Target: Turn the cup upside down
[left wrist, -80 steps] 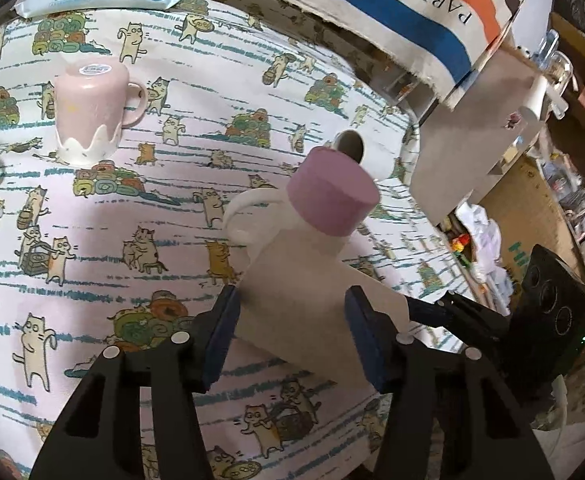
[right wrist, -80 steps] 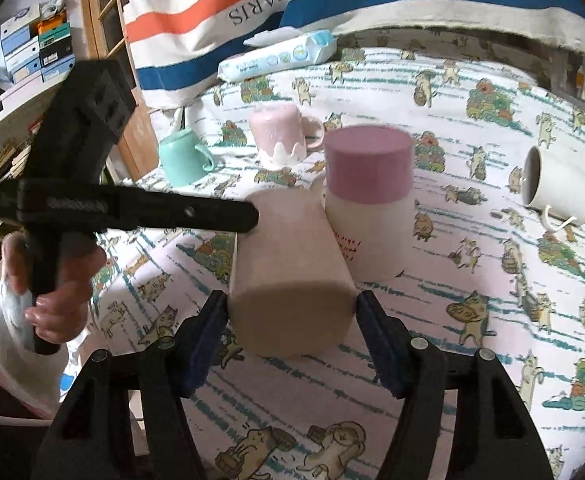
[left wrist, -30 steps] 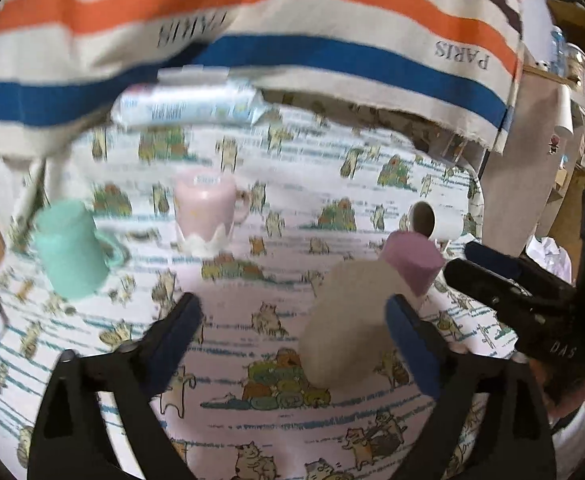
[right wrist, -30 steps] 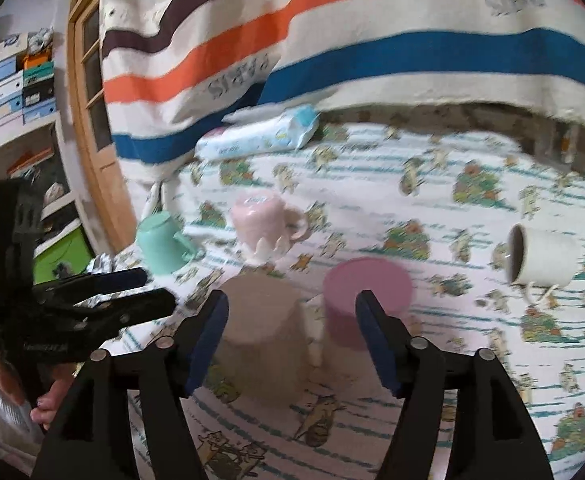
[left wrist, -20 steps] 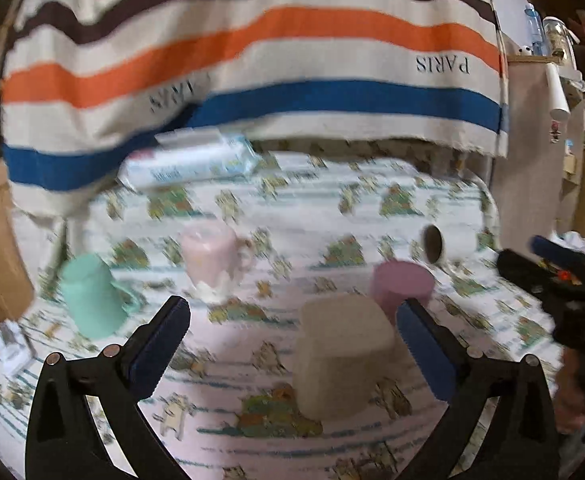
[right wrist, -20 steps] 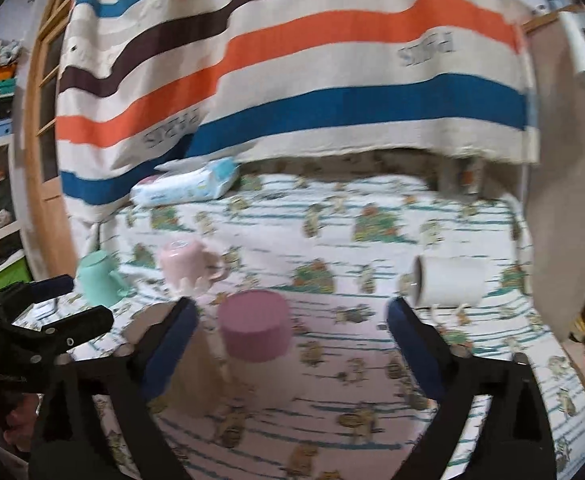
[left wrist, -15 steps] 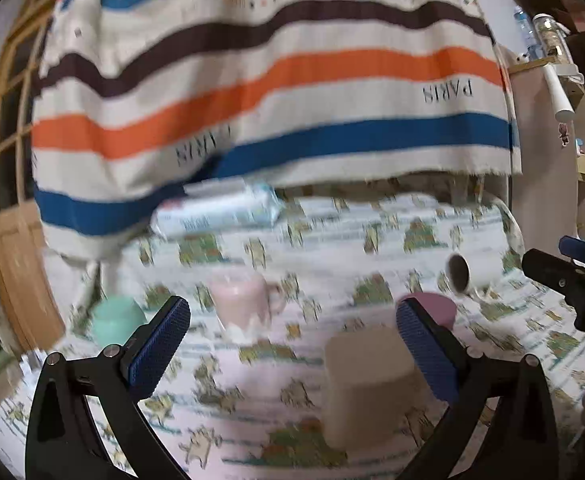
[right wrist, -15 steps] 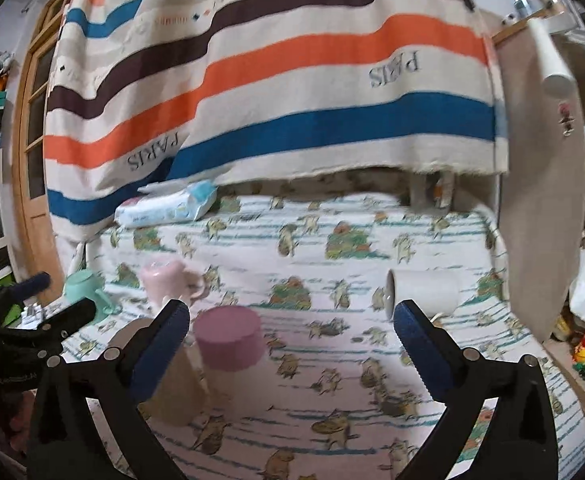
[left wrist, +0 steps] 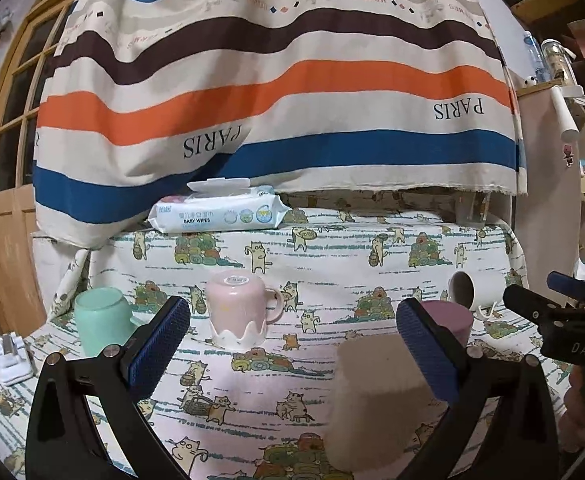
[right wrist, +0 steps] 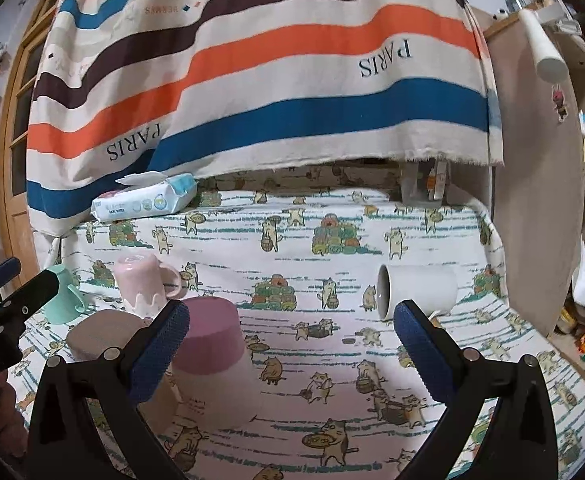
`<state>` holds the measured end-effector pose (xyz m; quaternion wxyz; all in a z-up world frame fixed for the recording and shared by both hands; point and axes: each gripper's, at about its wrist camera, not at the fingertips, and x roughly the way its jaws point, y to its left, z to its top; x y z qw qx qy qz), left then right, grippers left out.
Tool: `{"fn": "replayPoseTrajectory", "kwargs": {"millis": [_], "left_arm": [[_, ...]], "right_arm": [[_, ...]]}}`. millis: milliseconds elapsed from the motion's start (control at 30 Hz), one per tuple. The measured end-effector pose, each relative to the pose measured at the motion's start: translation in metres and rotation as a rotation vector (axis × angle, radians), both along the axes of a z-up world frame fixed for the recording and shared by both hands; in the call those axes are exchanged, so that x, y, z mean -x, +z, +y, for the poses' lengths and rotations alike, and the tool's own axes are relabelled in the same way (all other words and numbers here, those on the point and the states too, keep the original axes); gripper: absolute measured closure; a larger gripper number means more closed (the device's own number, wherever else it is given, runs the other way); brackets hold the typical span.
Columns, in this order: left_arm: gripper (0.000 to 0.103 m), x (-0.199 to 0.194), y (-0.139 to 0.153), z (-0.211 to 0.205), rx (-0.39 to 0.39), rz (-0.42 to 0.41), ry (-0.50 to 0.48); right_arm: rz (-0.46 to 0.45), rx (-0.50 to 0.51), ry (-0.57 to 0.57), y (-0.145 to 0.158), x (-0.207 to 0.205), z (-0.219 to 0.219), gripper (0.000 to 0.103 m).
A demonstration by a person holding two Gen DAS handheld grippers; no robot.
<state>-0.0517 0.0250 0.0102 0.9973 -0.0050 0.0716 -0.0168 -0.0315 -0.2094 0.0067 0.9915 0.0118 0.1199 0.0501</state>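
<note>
A beige cup (left wrist: 376, 404) stands upside down on the cat-print cloth, close to my left gripper's right finger; in the right wrist view (right wrist: 100, 336) it shows at the left. A pink-and-cream cup (right wrist: 216, 364) stands upside down beside it, also in the left wrist view (left wrist: 448, 316). A white mug (right wrist: 416, 290) lies on its side, mouth to the left; the left wrist view (left wrist: 468, 290) shows it too. My left gripper (left wrist: 292, 344) is open and empty, held back above the cloth. My right gripper (right wrist: 292, 344) is open and empty.
A pink mug (left wrist: 238, 310) with a white scalloped rim stands upside down mid-table. A mint green cup (left wrist: 100, 326) stands upside down at the left. A baby wipes pack (left wrist: 220, 212) lies at the back under a striped hanging cloth (left wrist: 276, 92). A wooden door (left wrist: 4, 200) is at the left.
Both grippers let go of the beige cup, opened wide and pulled back and up from the table. The beige cup now stands upside down on the cloth.
</note>
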Motion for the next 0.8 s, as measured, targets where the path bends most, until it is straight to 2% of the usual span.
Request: {"fn": "replayPoseTrajectory", "kwargs": {"millis": [233, 400, 567, 800], "left_arm": [[0.000, -0.003, -0.008, -0.005, -0.018, 0.015, -0.006], [0.000, -0.003, -0.009, -0.003, -0.010, 0.020, 0.008], [0.000, -0.009, -0.011, -0.004, -0.008, 0.056, 0.016], [0.000, -0.008, -0.012, -0.004, -0.010, 0.063, 0.022]], "right_arm": [[0.013, 0.056, -0.025, -0.014, -0.008, 0.010, 0.000], [-0.008, 0.055, -0.014, -0.014, -0.003, 0.011, 0.000], [0.049, 0.056, -0.045, -0.017, -0.013, 0.010, 0.000], [0.050, 0.057, -0.036, -0.017, -0.014, 0.011, 0.000]]}}
